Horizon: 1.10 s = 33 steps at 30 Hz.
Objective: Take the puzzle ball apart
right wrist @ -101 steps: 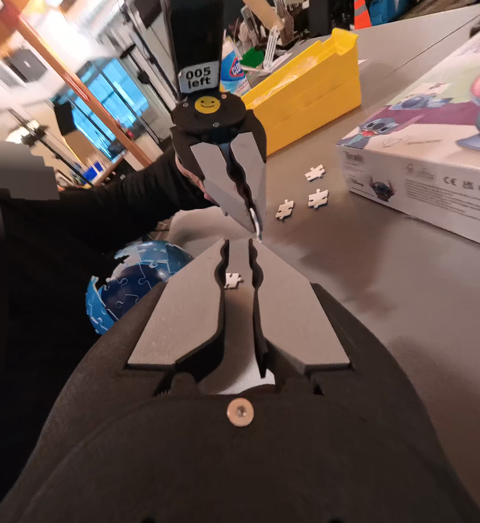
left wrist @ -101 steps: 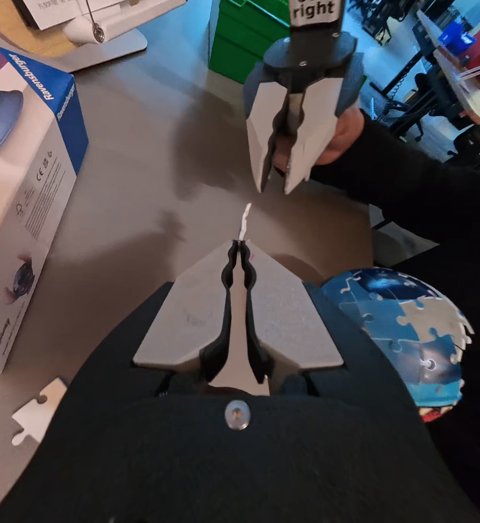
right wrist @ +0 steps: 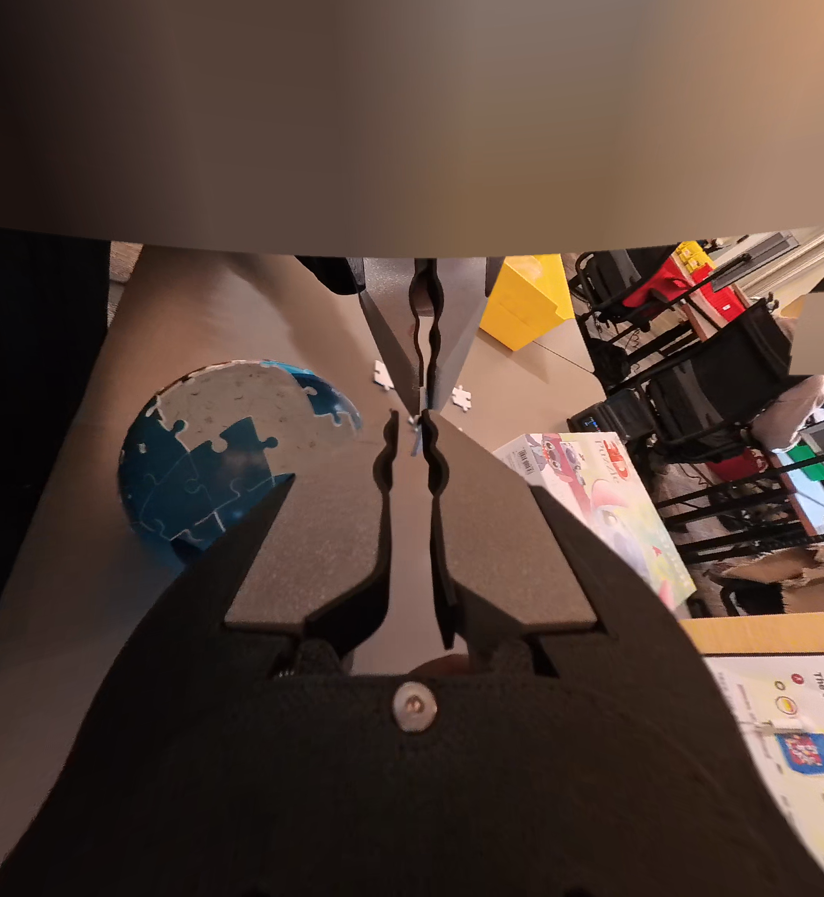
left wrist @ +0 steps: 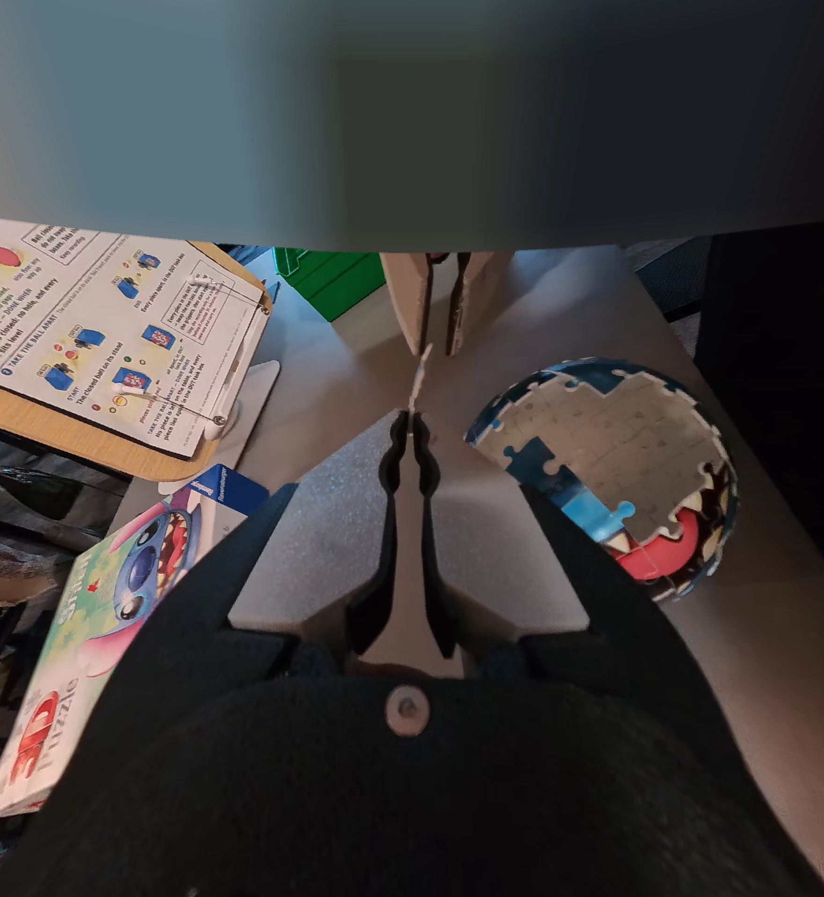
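Observation:
The puzzle ball (left wrist: 604,466) lies on the grey table as an open blue shell, its pale inside showing; it also shows in the right wrist view (right wrist: 196,466). My left gripper (left wrist: 409,420) is shut on a thin puzzle piece (left wrist: 418,383), held edge-on above the table left of the ball. My right gripper (right wrist: 410,420) faces it tip to tip, jaws a little apart. The piece's far end (right wrist: 417,439) sits between them, against the right finger, with a gap on the other side. Each gripper shows in the other's view: the right (left wrist: 436,347), the left (right wrist: 424,393).
The puzzle box (left wrist: 123,606) (right wrist: 604,500) lies at the table edge. An instruction board (left wrist: 108,340) stands beside it. A green bin (left wrist: 332,281) and a yellow bin (right wrist: 521,301) sit at the far edges. Two loose white pieces (right wrist: 383,373) (right wrist: 461,398) lie behind the grippers. The grippers are tip to tip, or close to it.
Both grippers now look down at the table. My right gripper has moved in so its tips stand around the end of the piece that my left gripper holds. Its jaws are closer together.

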Each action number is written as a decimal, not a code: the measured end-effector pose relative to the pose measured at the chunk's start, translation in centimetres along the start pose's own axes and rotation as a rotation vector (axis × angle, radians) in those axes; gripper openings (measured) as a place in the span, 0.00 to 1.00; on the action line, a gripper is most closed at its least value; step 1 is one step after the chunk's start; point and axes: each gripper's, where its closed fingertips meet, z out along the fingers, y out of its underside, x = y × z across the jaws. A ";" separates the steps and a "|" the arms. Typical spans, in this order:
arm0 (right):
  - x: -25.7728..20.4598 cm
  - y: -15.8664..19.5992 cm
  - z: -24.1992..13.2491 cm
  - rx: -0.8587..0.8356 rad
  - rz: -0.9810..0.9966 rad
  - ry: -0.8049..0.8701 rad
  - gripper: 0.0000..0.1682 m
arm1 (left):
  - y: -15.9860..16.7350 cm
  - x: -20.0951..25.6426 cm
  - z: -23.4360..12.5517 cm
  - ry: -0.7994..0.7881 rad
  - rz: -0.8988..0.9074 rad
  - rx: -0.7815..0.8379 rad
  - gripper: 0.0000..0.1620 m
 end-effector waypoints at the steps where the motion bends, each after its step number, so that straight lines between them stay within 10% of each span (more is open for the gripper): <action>1: -0.1 0.0 -0.1 0.002 0.020 -0.009 0.04 | 0.1 -0.1 0.0 -0.014 0.019 -0.004 0.00; 24: -0.3 0.6 0.3 0.060 0.516 -0.326 0.07 | -0.4 -0.2 -1.1 -0.282 0.565 0.096 0.00; 33: 1.8 1.4 0.9 0.002 0.728 -0.197 0.14 | 0.4 -2.1 -0.4 -0.492 0.785 -0.070 0.00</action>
